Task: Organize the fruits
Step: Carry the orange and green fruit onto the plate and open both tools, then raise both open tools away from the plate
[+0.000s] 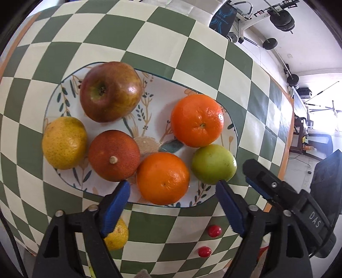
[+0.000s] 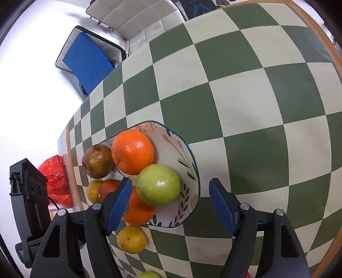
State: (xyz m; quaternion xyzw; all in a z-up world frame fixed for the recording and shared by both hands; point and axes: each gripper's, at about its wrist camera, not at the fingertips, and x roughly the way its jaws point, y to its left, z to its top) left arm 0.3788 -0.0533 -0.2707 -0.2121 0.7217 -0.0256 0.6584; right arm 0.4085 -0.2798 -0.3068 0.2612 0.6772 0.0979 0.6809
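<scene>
The left tongs [image 1: 173, 188] stand apart with nothing clamped; an orange [image 1: 162, 178] on the plate [image 1: 154, 100] sits between their blue pads, which do not press it. The right tongs [image 2: 171, 190] are likewise apart and empty, poised over a green fruit [image 2: 158, 185] at the plate's near corner; its left pad stands just beside the fruit, its right pad well clear over the tabletop [image 2: 245, 107].

Beyond the left tongs lie a second orange [image 1: 197, 120], a reddish-brown fruit with a stem stub [image 1: 114, 155], a yellow citrus [image 1: 64, 142] and a dark red apple [image 1: 110, 91], all on the plate. Behind the left tongs, off the plate, rest a yellowish citrus [image 1: 118, 235] and two small red fruits [image 1: 214, 231].

Both fruits look freshly set down, so the step in hand is probably backing off. To do it well, I would lift each pair straight up with pads kept wide, since the fruits crowd one another and a nudge could roll the green one over the shallow rim. Next likely comes the loose citrus behind; it wants a centred grip across its widest part.

The tabletop wears a green-and-cream chequered cloth with an orange border. Further out are a pale floor, a blue-seated chair [image 2: 85, 62], a red plastic bag [image 2: 56, 179] and gym weights [image 1: 282, 19].
</scene>
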